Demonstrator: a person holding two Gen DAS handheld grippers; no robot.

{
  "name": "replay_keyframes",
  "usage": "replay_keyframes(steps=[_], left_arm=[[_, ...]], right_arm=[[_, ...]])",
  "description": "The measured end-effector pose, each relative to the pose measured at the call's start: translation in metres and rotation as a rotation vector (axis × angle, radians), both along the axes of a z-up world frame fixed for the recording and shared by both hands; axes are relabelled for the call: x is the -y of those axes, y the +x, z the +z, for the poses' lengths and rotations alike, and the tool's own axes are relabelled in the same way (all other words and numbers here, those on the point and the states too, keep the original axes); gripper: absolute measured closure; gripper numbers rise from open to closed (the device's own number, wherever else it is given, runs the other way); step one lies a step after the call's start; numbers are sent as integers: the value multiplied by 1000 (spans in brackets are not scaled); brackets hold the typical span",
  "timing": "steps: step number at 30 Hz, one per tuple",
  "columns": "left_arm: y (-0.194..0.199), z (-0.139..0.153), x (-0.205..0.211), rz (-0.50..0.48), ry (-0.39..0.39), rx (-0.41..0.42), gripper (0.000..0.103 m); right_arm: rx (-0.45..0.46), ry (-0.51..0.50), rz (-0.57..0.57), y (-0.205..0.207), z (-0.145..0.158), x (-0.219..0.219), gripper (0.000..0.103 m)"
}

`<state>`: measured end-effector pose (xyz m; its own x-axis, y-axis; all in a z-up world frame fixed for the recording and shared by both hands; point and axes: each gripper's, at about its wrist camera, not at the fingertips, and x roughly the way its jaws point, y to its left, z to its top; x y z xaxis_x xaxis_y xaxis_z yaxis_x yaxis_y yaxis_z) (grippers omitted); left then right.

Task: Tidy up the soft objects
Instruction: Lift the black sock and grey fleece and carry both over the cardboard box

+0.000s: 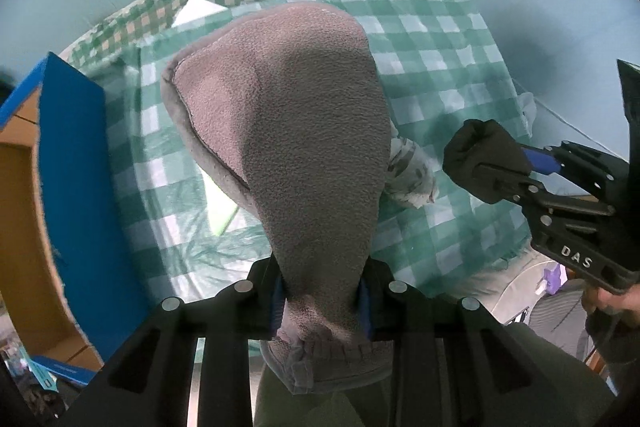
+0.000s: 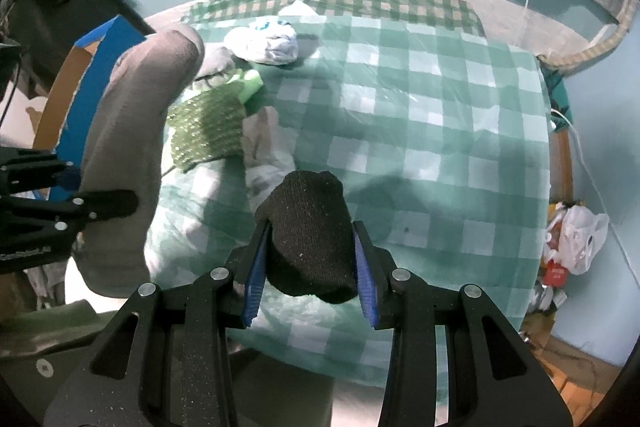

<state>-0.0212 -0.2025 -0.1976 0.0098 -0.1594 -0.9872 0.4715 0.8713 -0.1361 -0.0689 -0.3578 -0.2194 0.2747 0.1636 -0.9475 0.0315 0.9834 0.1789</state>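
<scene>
A grey fleece cloth (image 1: 300, 115) hangs long and limp from my left gripper (image 1: 322, 307), which points down and is shut on its upper end. From the right wrist view the same grey cloth (image 2: 132, 131) dangles at the left, with the left gripper (image 2: 92, 193) clamped on it. My right gripper (image 2: 310, 267) is shut on a black knitted sock-like piece (image 2: 308, 219), lifted off the table. In the left wrist view that right gripper (image 1: 516, 175) holds the black piece (image 1: 480, 155) at the right.
A table under a green checked cloth (image 2: 420, 107) carries a pile at its left: a green knit (image 2: 208, 131), a white bundle (image 2: 264, 45), lime foam (image 2: 250, 85) and pale fabric (image 2: 264, 147). A blue-edged cardboard box (image 1: 72, 167) stands left. Plastic bags (image 2: 580, 239) lie on the floor, right.
</scene>
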Motion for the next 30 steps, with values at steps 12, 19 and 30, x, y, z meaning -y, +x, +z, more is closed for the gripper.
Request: replay_keyframes(steps=[12, 19, 30], left_arm=[[0, 37, -34, -11, 30, 89, 74], [3, 51, -60, 21, 34, 126, 74], [5, 72, -106, 81, 69, 190, 74]], right_arm=[[4, -9, 49, 20, 28, -26, 65], [16, -12, 96, 35, 40, -50, 65], [42, -11, 199, 63, 61, -98, 65]])
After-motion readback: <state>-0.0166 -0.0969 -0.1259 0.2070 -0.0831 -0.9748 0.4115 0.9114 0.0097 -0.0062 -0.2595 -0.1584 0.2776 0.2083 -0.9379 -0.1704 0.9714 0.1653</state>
